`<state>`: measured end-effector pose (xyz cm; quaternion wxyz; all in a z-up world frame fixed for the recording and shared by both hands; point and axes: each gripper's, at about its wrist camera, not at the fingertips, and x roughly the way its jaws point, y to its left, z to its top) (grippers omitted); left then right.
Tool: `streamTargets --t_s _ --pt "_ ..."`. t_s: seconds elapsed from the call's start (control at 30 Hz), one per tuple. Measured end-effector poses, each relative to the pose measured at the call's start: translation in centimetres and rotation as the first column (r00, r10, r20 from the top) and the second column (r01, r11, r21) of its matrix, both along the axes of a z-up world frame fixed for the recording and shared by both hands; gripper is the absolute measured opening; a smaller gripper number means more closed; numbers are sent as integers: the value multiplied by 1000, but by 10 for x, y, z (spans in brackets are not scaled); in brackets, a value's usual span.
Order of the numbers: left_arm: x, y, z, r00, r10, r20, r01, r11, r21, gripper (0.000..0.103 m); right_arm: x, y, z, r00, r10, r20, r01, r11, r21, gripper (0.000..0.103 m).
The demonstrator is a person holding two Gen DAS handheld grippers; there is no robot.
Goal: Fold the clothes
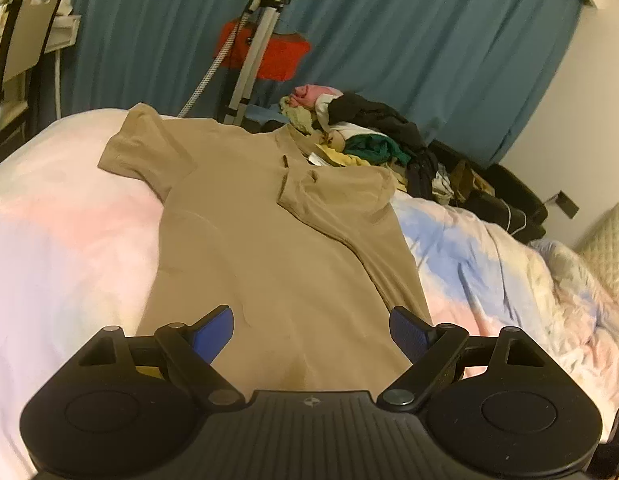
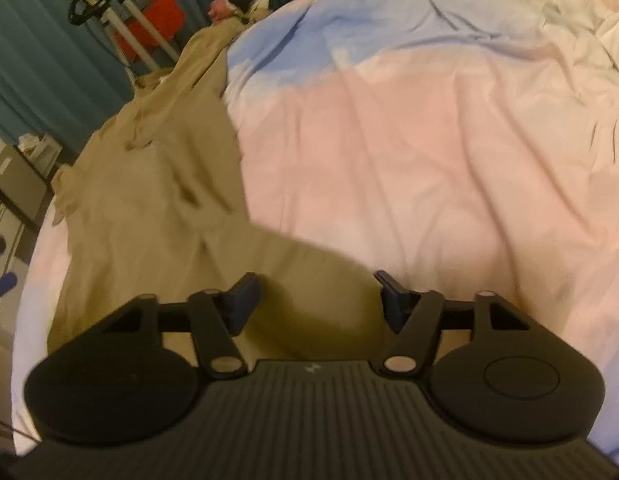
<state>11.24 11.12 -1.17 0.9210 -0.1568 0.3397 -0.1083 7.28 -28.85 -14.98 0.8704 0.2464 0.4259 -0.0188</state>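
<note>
Blue-padded jaws of the left gripper (image 1: 311, 330) stand wide and empty over the hem of the tan t-shirt (image 1: 265, 224), likely lined up for a fold. The right gripper (image 2: 317, 300) is parted too — the shirt's near corner lies between its pads, unpinched as far as the blur shows. The shirt lies flat on the pastel duvet (image 1: 61, 248), one sleeve already folded in. Beyond, a clothes heap (image 1: 373, 136) waits — its items hard to tell apart.
</note>
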Motion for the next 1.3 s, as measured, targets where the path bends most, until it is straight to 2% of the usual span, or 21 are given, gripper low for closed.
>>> streamTargets --t_s 0.03,0.07,0.1,0.2,0.3,0.37,0.43,0.5,0.6,0.63,0.7,0.8,0.87,0.9,0.93,1.0,1.17,1.23,1.3 --pt "-1 2 1 1000 5 2 -5 1000 -7 87 -2 3 2 1000 -3 -6 3 1000 -26 37" --pt "-1 3 3 1000 8 4 -8 1000 -14 87 -4 6 4 1000 -6 -11 6 999 -52 28" --pt "-2 3 5 1000 12 8 -11 1000 -20 87 -8 8 8 1000 -7 2 7 997 -76 13" --pt "-6 4 10 1000 15 26 -14 999 -31 87 -21 28 35 994 51 99 -33 984 -175 7" --pt "-10 5 14 999 23 46 -22 999 -28 87 -39 70 62 962 204 182 -146 945 -292 6" --pt "-11 7 15 998 34 55 -33 999 -23 87 -53 105 74 920 333 208 -233 889 -393 6" --pt "-11 9 15 998 44 55 -43 999 -22 87 -65 140 80 866 459 198 -319 813 -488 6" --pt "-11 8 15 997 54 49 -53 998 -25 87 -72 172 72 812 567 138 -408 721 -559 6" --pt "-9 8 12 997 64 34 -63 998 -24 87 -71 203 44 754 657 13 -513 601 -612 6" --pt "-9 8 11 997 66 30 -65 998 -21 87 -67 207 34 749 663 -23 -530 577 -622 6" --pt "-8 8 9 997 69 23 -68 998 -16 87 -59 209 21 750 657 -74 -552 560 -618 7" --pt "-6 8 6 997 70 14 -69 998 -12 87 -52 201 24 766 640 -65 -553 603 -575 9" --pt "-4 8 3 998 68 6 -68 997 -21 87 -49 193 34 777 628 -44 -553 647 -524 17" --pt "-2 8 2 998 67 1 -67 997 -26 87 -49 188 39 783 621 -24 -550 675 -492 38" --pt "0 7 0 998 65 -5 -65 997 -33 87 -54 186 46 790 613 9 -540 703 -464 66" --pt "4 5 -5 998 61 -19 -62 997 -47 87 -58 182 60 803 589 90 -501 749 -434 85" --pt "22 -5 -20 997 53 -53 -57 995 -79 87 -37 159 93 845 476 243 -354 839 -413 85" --pt "35 -10 -28 996 52 -71 -58 994 -93 87 -20 141 103 876 369 310 -240 892 -383 85" --pt "52 -15 -39 994 54 -97 -64 992 -112 87 -4 121 109 895 252 369 -128 936 -328 85"
